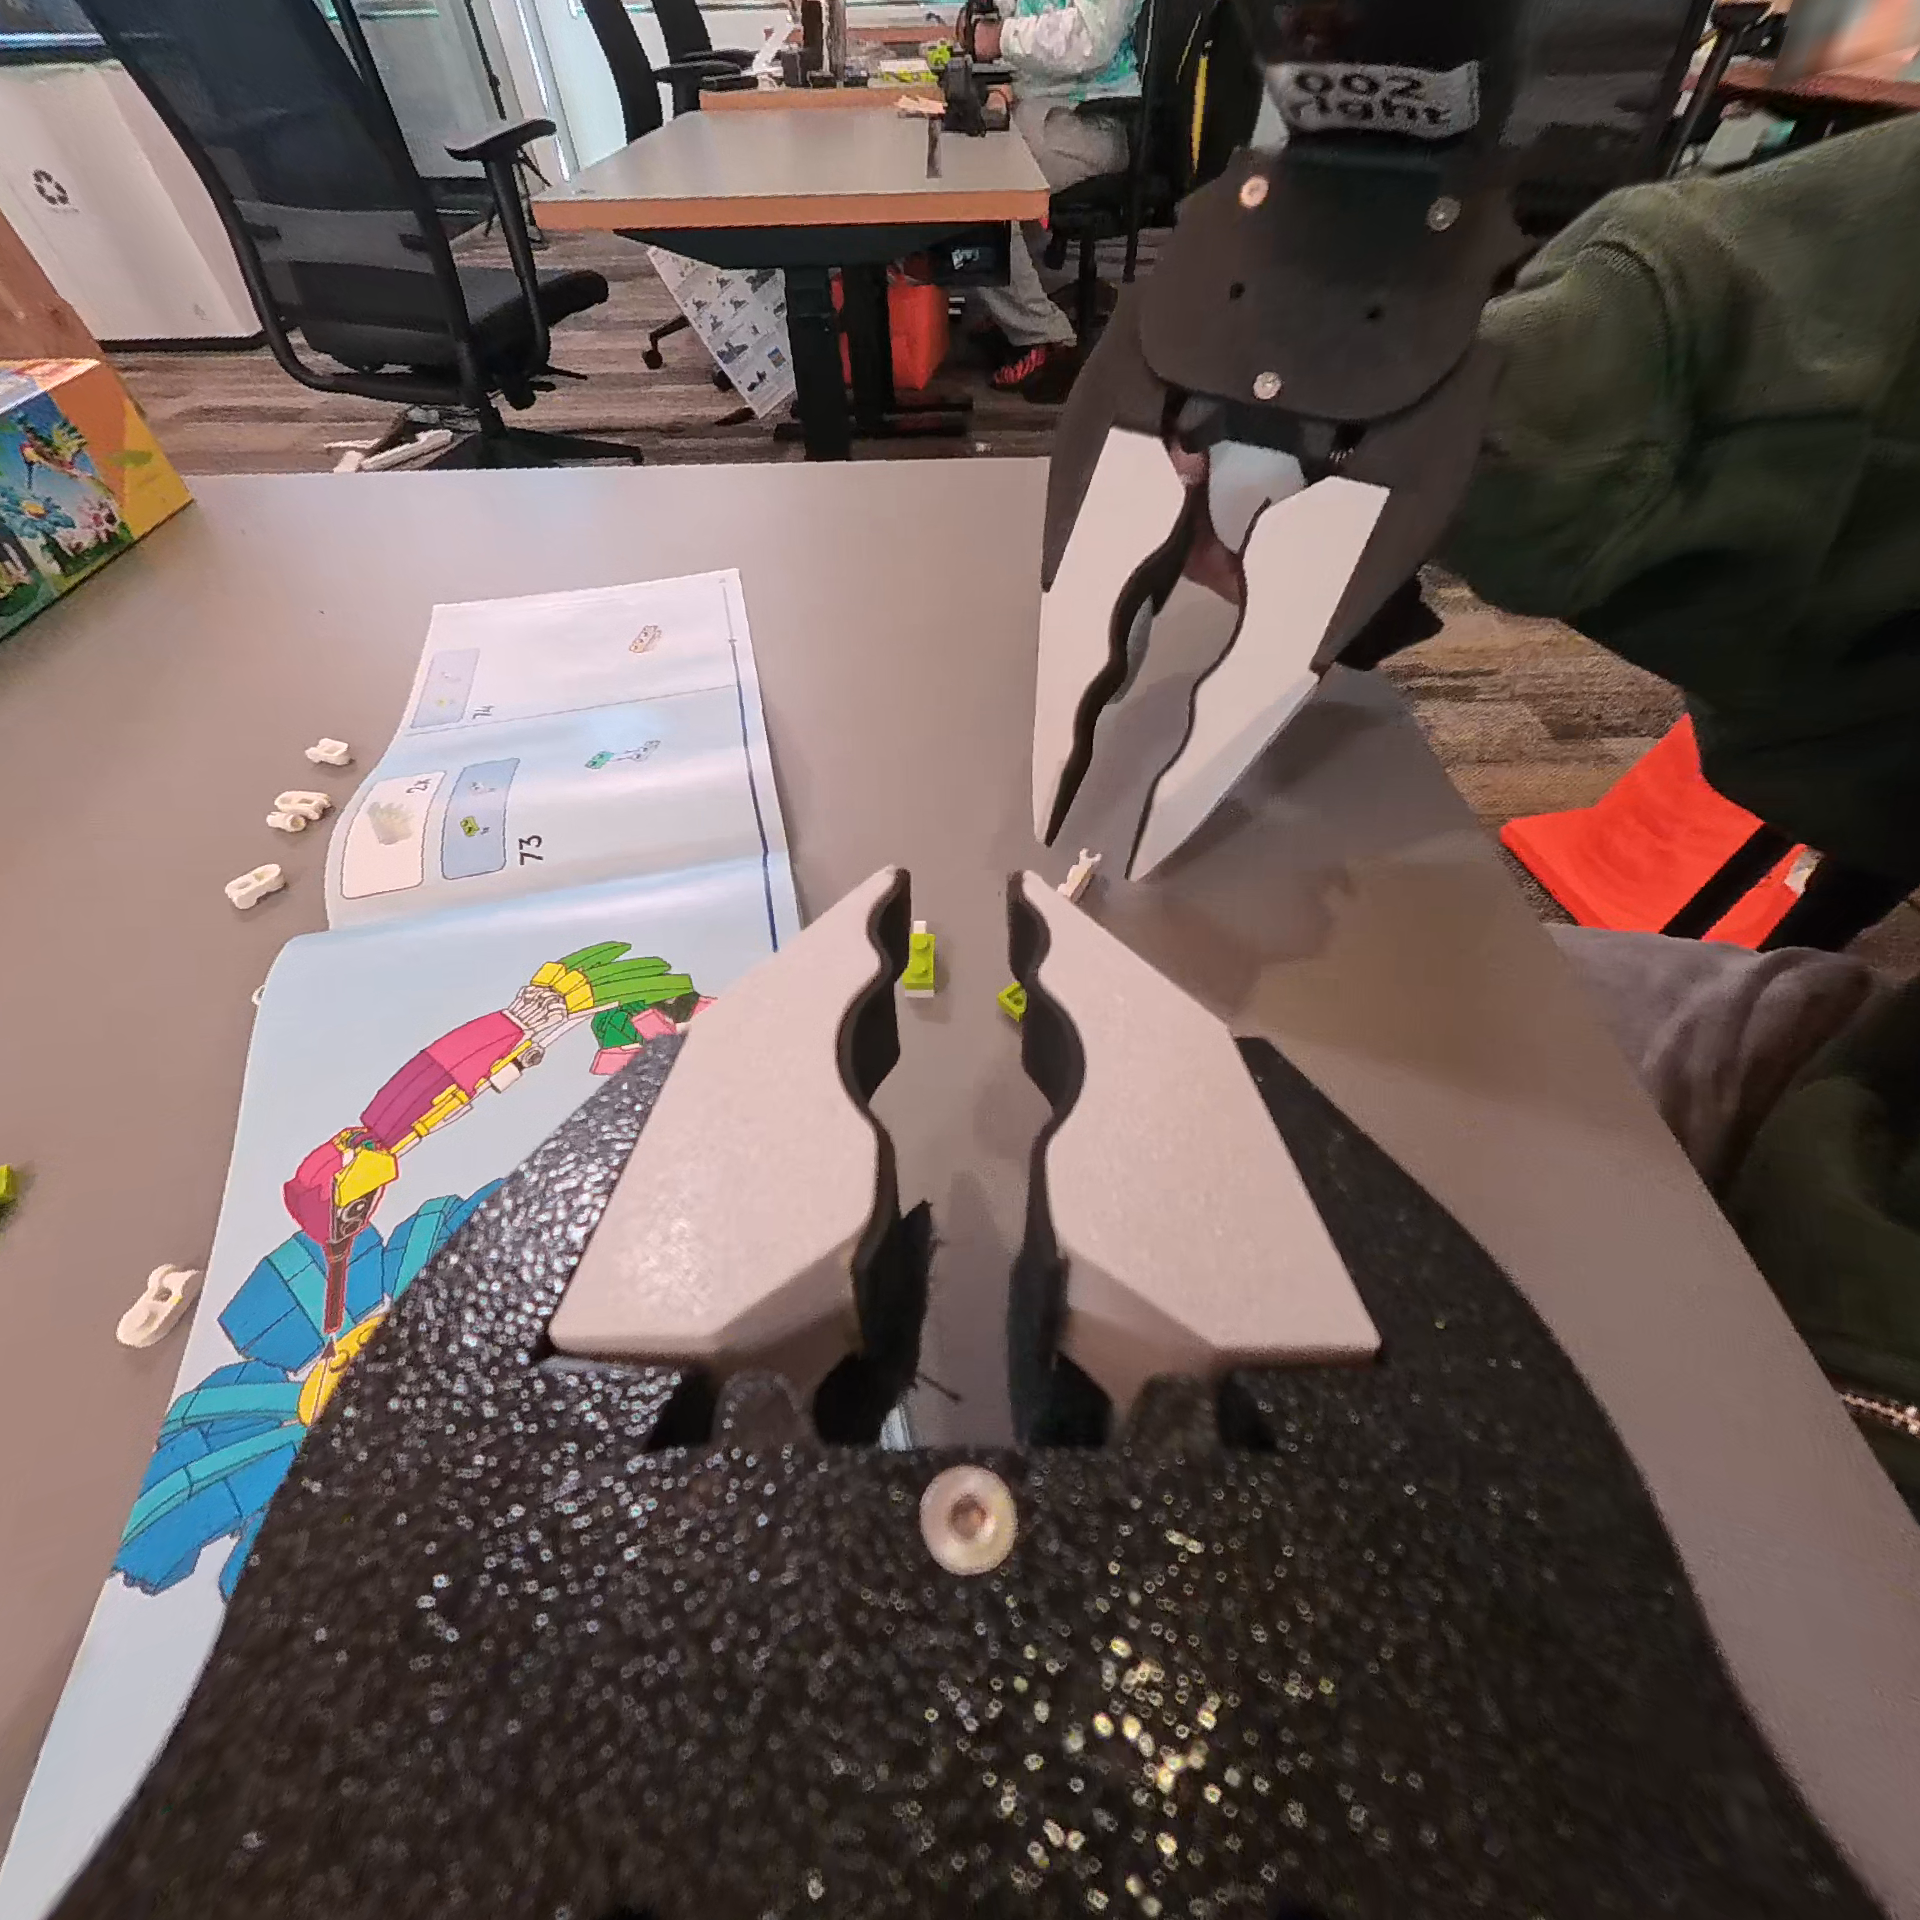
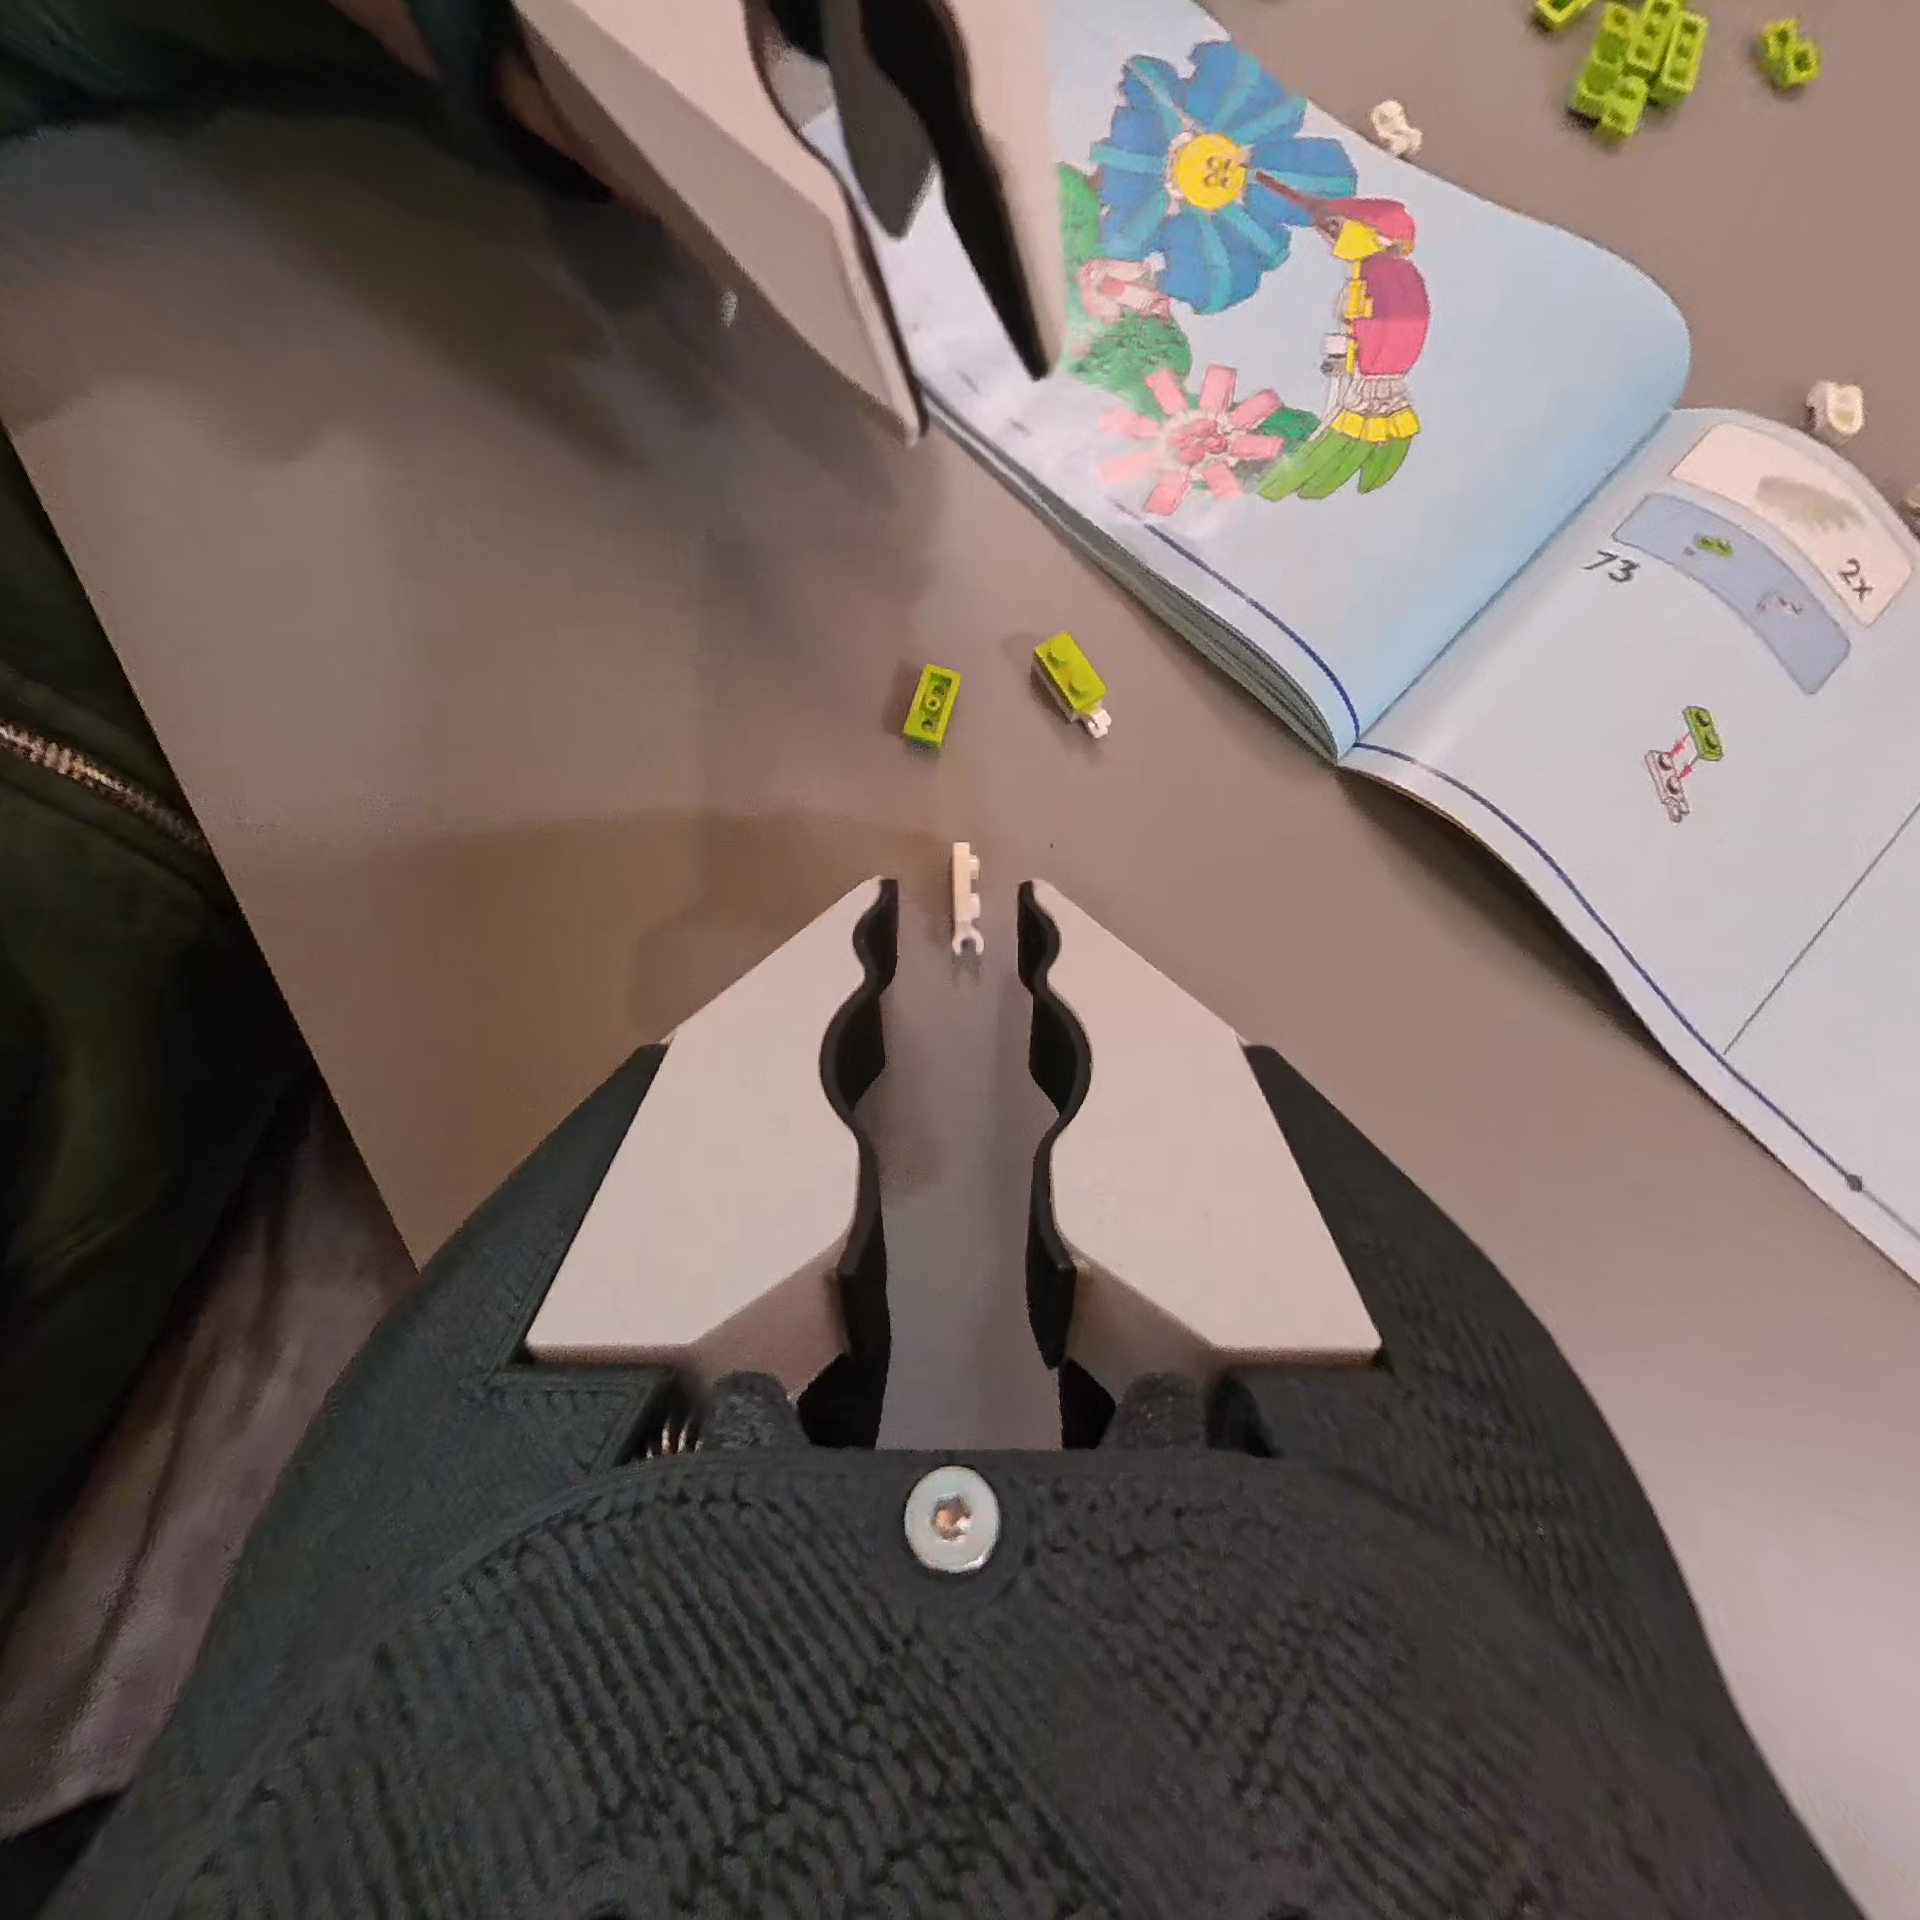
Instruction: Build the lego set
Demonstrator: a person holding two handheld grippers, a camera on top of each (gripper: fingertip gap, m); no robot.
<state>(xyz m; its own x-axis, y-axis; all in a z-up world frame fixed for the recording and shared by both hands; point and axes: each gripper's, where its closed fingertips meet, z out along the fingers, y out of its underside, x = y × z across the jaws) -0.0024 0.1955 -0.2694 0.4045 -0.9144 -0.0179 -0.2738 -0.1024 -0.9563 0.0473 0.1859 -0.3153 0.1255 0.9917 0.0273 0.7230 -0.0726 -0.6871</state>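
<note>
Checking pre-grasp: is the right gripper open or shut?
Open. The right gripper shows a clear gap between its fingers, with the small white clip piece lying loose on the table between the tips, ungripped.

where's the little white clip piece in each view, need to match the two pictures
Left wrist view: the white clip piece lies on the table just past the left gripper, right of centre, at the right gripper's tips.
Right wrist view: the white clip piece sits at centre, between the right gripper's open tips.
Shared landmark: the lime brick with a white clip, lying beside the open instruction booklet.
</note>
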